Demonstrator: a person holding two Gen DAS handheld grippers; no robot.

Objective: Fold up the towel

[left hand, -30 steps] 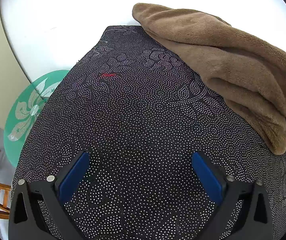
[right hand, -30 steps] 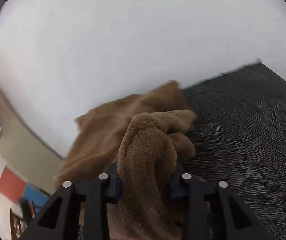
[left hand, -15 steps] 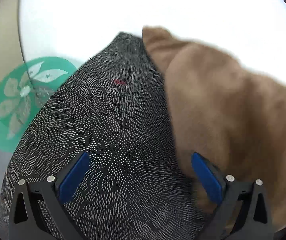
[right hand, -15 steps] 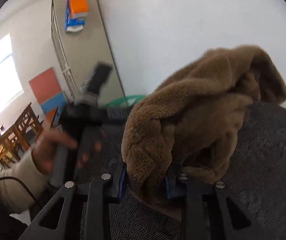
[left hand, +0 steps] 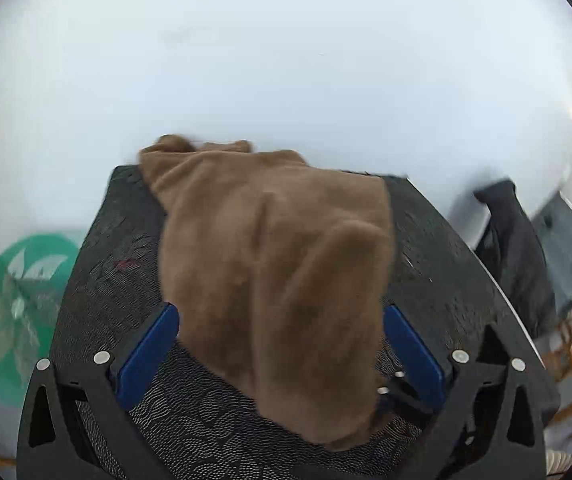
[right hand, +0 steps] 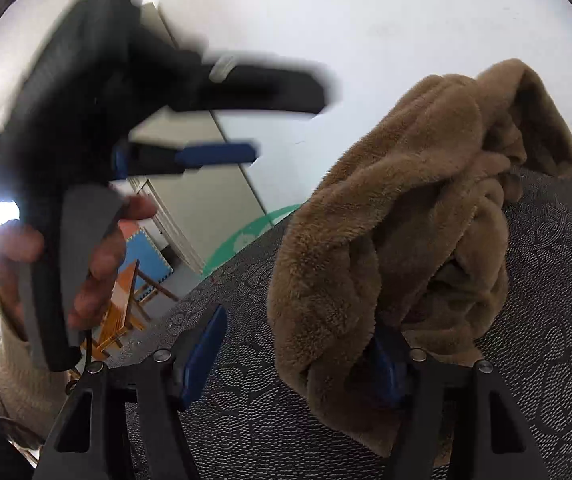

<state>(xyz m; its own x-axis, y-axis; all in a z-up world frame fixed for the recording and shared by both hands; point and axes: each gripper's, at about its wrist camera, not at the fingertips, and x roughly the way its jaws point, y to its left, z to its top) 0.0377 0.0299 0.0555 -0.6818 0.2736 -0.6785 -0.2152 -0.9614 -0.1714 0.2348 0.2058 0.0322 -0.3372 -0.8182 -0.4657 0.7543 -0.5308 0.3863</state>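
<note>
A brown towel (right hand: 405, 220) lies bunched on the dark patterned worktop (right hand: 545, 300), draped against one pad of the right tongs (right hand: 297, 352), which are opening to release it, while the left tongs (left hand: 278, 344), spread wide, hover over the towel for a fresh grip.

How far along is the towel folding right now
Early. Done: nothing tidy yet; the brown towel sits bunched on the dark patterned table. In hand: the right gripper is opening, the towel resting against one finger. The left gripper is open above it. Left: spreading and every fold.
</note>
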